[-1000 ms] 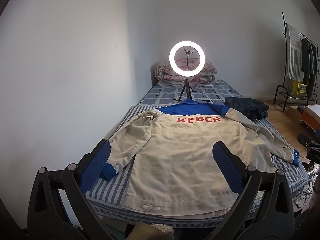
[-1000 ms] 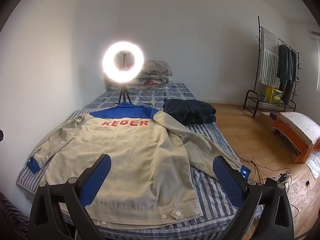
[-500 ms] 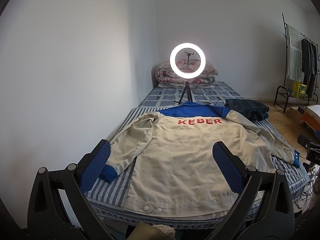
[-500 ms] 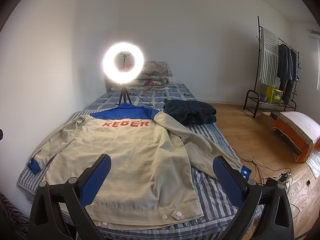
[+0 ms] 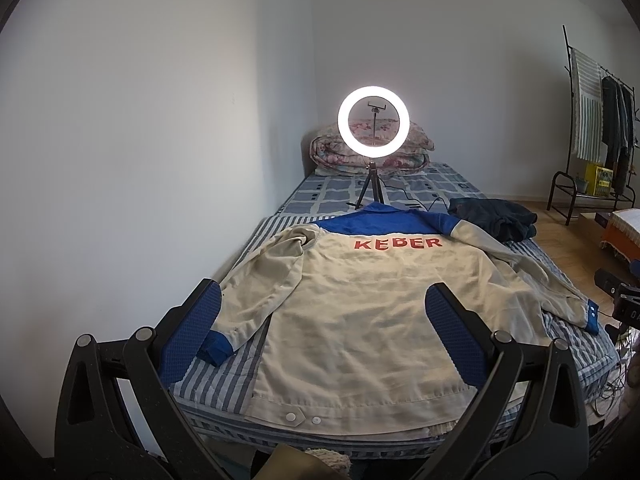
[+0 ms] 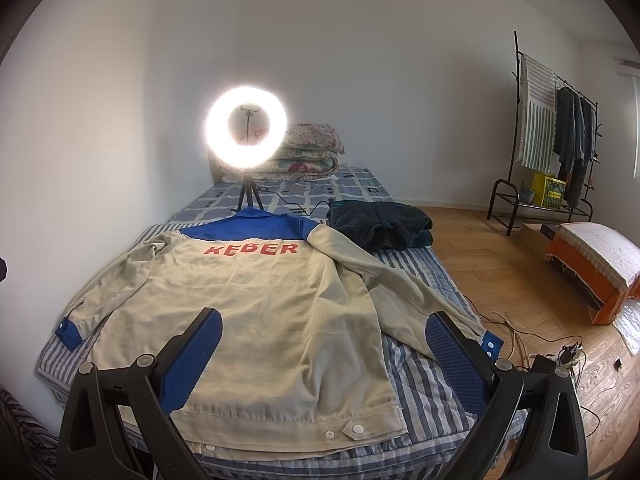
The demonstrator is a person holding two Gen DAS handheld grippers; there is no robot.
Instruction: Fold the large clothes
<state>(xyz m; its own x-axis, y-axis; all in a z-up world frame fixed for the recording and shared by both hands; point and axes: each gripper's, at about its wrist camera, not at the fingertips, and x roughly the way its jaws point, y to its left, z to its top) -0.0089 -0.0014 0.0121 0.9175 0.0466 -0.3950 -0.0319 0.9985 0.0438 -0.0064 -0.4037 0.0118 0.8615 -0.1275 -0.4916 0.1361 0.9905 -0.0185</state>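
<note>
A beige jacket point(image 5: 360, 308) with a blue yoke lies spread back-up across the near end of the bed point(image 5: 224, 384), hem at the near edge and sleeves reaching toward both side edges. The left gripper point(image 5: 324, 320) and right gripper point(image 6: 324, 344) hover above the hem, jaws wide apart and holding nothing. A lit ring light point(image 5: 373, 127) stands past the collar, and dark folded clothes point(image 6: 380, 224) sit by the bed's right edge.

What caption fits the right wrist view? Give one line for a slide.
Open right gripper poised above a beige KEBER jacket spread back-up on the striped bed.
</note>
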